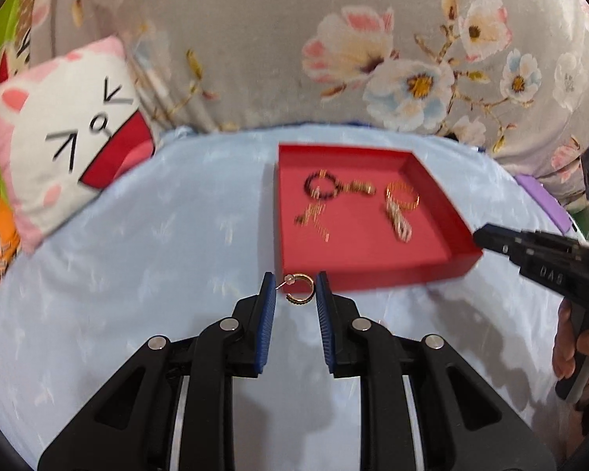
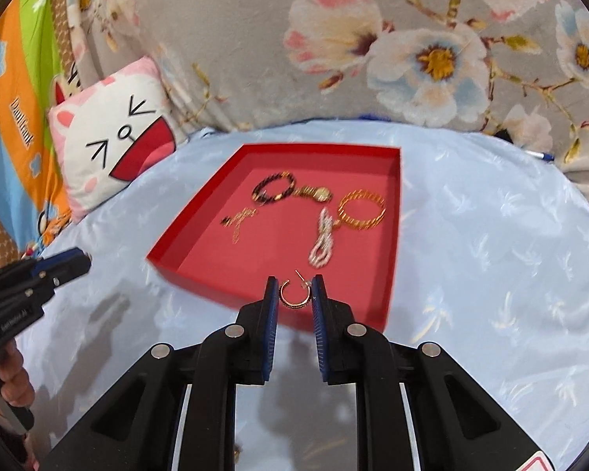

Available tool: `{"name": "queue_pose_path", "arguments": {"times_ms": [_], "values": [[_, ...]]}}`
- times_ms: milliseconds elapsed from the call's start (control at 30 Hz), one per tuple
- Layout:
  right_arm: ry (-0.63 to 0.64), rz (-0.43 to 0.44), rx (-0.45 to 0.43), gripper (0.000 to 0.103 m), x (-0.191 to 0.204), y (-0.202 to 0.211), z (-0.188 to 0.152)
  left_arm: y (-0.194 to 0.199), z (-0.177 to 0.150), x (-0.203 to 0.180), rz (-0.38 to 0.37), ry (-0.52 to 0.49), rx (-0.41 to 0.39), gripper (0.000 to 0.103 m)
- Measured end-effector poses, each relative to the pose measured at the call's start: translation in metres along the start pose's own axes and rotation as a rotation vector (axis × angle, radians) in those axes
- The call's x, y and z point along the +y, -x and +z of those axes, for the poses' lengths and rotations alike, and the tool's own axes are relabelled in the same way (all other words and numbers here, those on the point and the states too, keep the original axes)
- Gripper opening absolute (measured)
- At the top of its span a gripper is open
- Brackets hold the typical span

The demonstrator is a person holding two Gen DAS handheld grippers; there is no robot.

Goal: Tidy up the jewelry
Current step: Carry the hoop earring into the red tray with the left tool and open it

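A red tray lies on the light blue cloth and holds several jewelry pieces: a dark bead bracelet, a gold bangle, a pale chain and a thin gold chain. My left gripper is shut on a small gold hoop earring at the tray's near wall. My right gripper is shut on a matching gold hoop earring above the tray's near edge.
A pink and white cat cushion leans at the back left. A grey floral blanket rises behind the tray. Each view shows the other gripper: the right one, the left one.
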State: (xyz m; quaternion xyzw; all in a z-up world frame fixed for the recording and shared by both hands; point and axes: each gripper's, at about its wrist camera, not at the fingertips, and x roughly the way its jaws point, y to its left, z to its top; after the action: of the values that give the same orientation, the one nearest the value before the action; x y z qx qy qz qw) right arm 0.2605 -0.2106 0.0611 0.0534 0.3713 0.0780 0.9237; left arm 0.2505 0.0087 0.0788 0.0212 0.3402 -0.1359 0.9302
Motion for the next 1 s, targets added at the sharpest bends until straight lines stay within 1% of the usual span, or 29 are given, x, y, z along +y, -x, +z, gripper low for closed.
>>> {"name": "queue_pose_path", "arguments": {"times_ms": [100,167,233,333,400,533,733,900,967,1000], "values": [[-0.033,-0.004,0.011,0.015,-0.013,-0.016,0.016,-0.018,0.031,-0.014,0.009,-0.020,-0.028,0.020],[-0.042,-0.016,0.019,0.015,-0.018,-0.026,0.021,-0.041,0.048,-0.023,-0.014,-0.020,-0.006,0.020],[-0.050,-0.033,0.029,0.015,-0.022,-0.040,0.026,-0.063,0.057,-0.034,-0.007,-0.030,0.011,0.020],[-0.063,-0.053,0.049,0.015,-0.027,-0.059,0.031,-0.097,0.066,-0.049,0.006,-0.030,0.047,0.020],[-0.061,-0.075,0.061,0.016,-0.029,-0.071,0.033,-0.118,0.069,-0.056,-0.011,-0.019,0.079,0.020],[-0.070,-0.083,0.089,0.016,-0.035,-0.090,0.034,-0.149,0.068,-0.064,-0.026,-0.001,0.127,0.020],[-0.058,-0.079,0.114,0.016,-0.037,-0.107,0.033,-0.170,0.065,-0.063,-0.017,0.015,0.155,0.021],[-0.052,-0.076,0.103,0.016,-0.037,-0.111,0.035,-0.177,0.066,-0.061,-0.013,0.006,0.158,0.021],[-0.056,-0.076,0.094,0.016,-0.038,-0.111,0.035,-0.178,0.066,-0.059,-0.013,0.009,0.160,0.026],[-0.059,-0.070,0.092,0.016,-0.039,-0.111,0.036,-0.178,0.066,-0.058,-0.014,0.018,0.160,0.034]]}}
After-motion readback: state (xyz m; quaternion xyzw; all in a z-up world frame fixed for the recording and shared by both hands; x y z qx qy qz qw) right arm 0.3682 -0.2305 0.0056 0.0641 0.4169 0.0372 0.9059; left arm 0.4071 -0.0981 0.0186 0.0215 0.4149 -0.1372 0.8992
